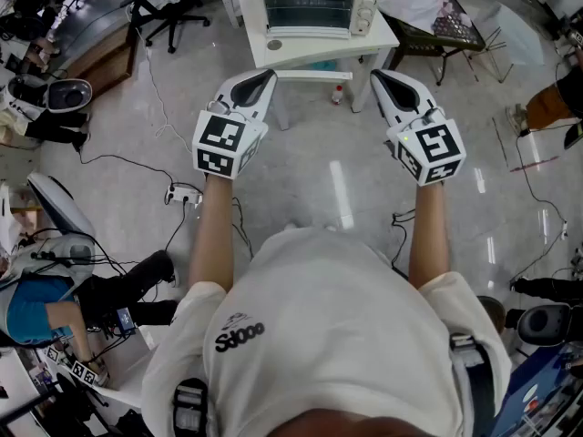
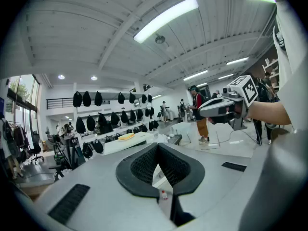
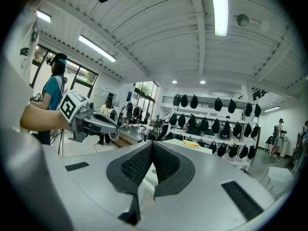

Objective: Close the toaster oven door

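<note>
The white toaster oven (image 1: 314, 7) stands on a small white table (image 1: 383, 40) at the top of the head view. Its glass door sits upright against the front. Both grippers hover over the floor short of the table, apart from the oven. My left gripper (image 1: 267, 76) points toward the table's left half, jaws shut with nothing between them. My right gripper (image 1: 376, 76) points toward the table's right half, also shut and empty. In the left gripper view the black pads (image 2: 144, 165) meet at the tips. The right gripper view shows its pads (image 3: 137, 165) together.
A small bottle (image 1: 338, 94) stands on the floor under the table. A power strip with cables (image 1: 182, 194) lies on the floor at left. An office chair (image 1: 168, 7) is at the back left, a dark mesh table (image 1: 446, 25) at the back right, and a seated person (image 1: 55, 308) at lower left.
</note>
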Tool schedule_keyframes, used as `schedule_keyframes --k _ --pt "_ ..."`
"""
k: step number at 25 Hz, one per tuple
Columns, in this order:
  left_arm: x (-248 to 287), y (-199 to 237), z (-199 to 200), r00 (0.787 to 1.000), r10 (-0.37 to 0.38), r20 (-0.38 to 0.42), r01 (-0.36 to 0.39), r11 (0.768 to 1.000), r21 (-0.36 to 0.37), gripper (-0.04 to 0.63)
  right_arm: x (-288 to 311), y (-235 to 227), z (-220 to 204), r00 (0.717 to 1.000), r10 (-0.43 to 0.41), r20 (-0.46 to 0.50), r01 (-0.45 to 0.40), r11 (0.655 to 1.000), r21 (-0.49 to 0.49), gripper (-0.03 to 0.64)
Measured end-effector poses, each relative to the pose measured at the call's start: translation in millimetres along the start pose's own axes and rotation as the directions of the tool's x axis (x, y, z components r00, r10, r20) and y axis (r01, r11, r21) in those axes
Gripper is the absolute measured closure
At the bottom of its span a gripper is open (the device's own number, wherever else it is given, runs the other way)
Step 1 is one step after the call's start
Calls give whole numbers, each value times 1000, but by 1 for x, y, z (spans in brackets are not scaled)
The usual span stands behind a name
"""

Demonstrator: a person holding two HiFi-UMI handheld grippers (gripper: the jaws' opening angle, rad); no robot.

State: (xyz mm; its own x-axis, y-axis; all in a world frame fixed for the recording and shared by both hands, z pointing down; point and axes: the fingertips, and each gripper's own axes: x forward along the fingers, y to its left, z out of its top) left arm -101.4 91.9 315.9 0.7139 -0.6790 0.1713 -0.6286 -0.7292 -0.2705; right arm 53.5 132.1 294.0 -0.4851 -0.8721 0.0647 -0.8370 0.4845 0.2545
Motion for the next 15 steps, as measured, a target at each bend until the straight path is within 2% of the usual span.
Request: schedule_keyframes --k 6,15 --pt "19 -4 6 1000 -5 -1 5 1000 18 578 1 -24 -4 1000 -15 16 15 1000 22 609" --pt "40 -16 -3 999 44 -29 -43 999 27 578 -8 -56 -30 1000 13 15 -14 998 67 609"
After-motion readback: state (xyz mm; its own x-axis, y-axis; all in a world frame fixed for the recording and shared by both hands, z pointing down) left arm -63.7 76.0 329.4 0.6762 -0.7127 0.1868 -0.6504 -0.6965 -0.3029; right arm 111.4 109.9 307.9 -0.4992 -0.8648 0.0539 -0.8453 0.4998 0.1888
